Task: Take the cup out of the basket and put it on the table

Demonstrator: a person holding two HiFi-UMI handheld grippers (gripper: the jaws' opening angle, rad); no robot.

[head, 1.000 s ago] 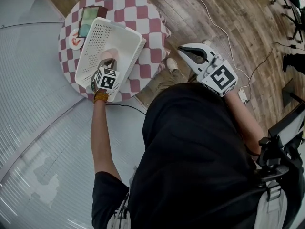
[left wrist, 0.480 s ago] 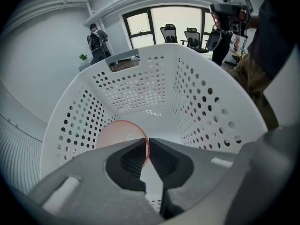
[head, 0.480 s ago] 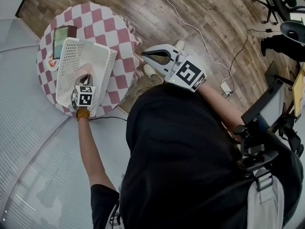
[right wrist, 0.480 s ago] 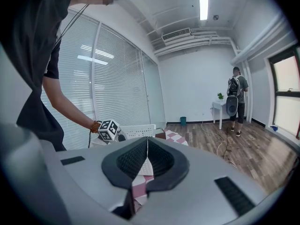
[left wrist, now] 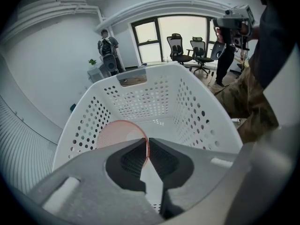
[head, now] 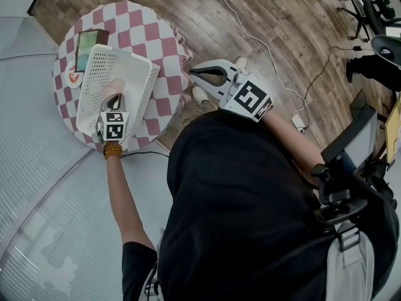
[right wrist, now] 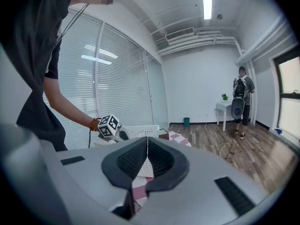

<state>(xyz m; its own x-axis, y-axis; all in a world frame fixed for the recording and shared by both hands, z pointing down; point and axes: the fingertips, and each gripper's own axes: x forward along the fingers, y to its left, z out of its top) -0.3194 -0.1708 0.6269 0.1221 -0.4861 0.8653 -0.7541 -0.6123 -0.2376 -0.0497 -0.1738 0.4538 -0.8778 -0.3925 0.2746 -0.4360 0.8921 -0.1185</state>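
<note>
checkered table [head: 168,47], wood floor [head: 282,17] | left tongs [left wrist: 145,142] pinching cup [left wrist: 118,135] rim, probably, in basket [left wrist: 199,118] | right tongs [right wrist: 147,142] closed, empty

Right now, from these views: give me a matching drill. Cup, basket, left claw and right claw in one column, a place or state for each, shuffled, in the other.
Things:
1. cup
2. basket
3. left claw
4. right claw

Places or states:
A. white, perforated, sits on the checked table
B. shut and empty, held off to the side of the table
C. pink, inside the basket
D. reaches into the basket, closed on the cup's rim

Pairs: 1-C; 2-A; 3-D; 4-B
</note>
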